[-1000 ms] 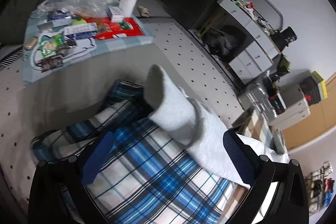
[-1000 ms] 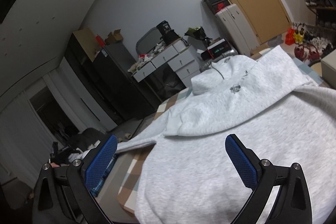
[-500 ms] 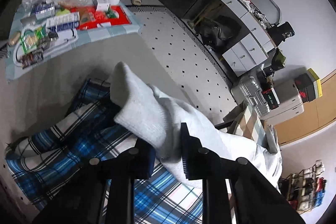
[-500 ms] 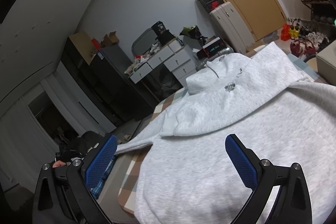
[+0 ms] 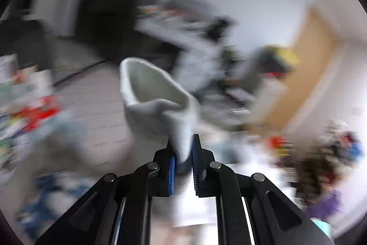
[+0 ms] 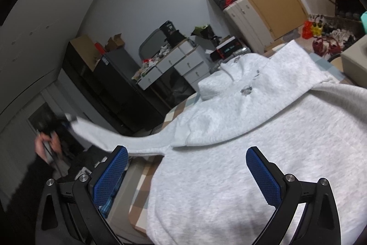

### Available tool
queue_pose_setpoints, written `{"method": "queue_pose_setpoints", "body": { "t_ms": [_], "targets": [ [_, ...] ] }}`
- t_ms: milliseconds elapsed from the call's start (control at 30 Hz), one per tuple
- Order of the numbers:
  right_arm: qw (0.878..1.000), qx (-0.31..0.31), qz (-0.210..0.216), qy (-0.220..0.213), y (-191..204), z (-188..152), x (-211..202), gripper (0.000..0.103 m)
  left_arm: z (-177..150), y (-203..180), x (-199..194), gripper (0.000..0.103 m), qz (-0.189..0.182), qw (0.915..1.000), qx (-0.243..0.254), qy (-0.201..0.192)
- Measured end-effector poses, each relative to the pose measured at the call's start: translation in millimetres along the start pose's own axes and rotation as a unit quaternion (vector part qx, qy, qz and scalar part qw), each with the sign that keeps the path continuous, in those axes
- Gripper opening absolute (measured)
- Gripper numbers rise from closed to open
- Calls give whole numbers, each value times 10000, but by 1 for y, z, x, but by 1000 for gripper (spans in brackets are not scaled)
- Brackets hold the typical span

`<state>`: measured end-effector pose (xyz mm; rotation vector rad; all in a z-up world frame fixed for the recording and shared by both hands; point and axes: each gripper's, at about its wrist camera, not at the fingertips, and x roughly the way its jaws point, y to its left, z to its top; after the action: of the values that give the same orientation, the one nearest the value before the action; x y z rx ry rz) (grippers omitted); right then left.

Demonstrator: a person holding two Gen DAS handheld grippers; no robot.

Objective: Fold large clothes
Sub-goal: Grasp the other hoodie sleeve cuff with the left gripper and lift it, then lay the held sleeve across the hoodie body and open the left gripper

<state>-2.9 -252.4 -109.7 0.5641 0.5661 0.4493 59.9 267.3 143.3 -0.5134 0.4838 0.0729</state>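
A light grey hoodie [image 6: 252, 130] lies spread on the table under my right gripper [image 6: 186, 149], which hangs open just above its body with nothing between the fingers. One sleeve [image 6: 110, 134] stretches out to the left and up, off the table. In the blurred left wrist view my left gripper [image 5: 183, 148] has its jaws closing on that sleeve, pads pressing the fabric just behind the open cuff [image 5: 156, 93]. The cuff sticks up past the fingertips. A hand [image 6: 45, 146] holding the left gripper shows at the far left of the right wrist view.
A checked table cover [image 6: 146, 178] shows beside the hoodie, with a blue plaid cloth [image 6: 107, 206] hanging at its left edge. White drawers [image 6: 181, 66], a black cabinet [image 6: 110, 84] and a pale suitcase [image 6: 243, 20] line the far wall. The left wrist view is motion-blurred.
My left gripper shut on the sleeve near the cuff, then swung up fast, lifting the sleeve off the plaid cloth. The right gripper stayed put and open.
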Motion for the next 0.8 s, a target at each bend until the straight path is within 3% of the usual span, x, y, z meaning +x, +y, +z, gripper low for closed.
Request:
{"method": "queue_pose_setpoints", "body": {
  "t_ms": [67,167,267,367,433,500,667,800],
  "targets": [
    [9995,-71,-290,-105,-3,3,-2,103,-5,-54,9,7,-638,9976,224,178],
    [9945,24,-1047,-56,-22,9,0,103,-38,-154,40,7,-1117,9868,1009,595],
    [9867,374,-1577,-72,-48,15,-7,103,-87,-232,78,7,-1582,9722,1305,1127],
    [9676,320,-2506,19,-70,21,-10,103,-141,-285,117,7,-1757,9593,1457,1662],
    [9618,537,-2685,17,-89,25,-18,103,-178,-319,145,7,-1778,9502,1662,1948],
    [9559,764,-2833,-98,-103,28,-29,103,-217,-341,174,7,-1870,9415,1665,2258],
    [9458,1144,-3035,-148,-125,26,-43,103,-294,-356,241,7,-2037,9239,1113,3041],
    [9436,1152,-3099,-159,-125,26,-44,103,-322,-368,262,7,-2126,9115,1081,3352]
  ]
}}
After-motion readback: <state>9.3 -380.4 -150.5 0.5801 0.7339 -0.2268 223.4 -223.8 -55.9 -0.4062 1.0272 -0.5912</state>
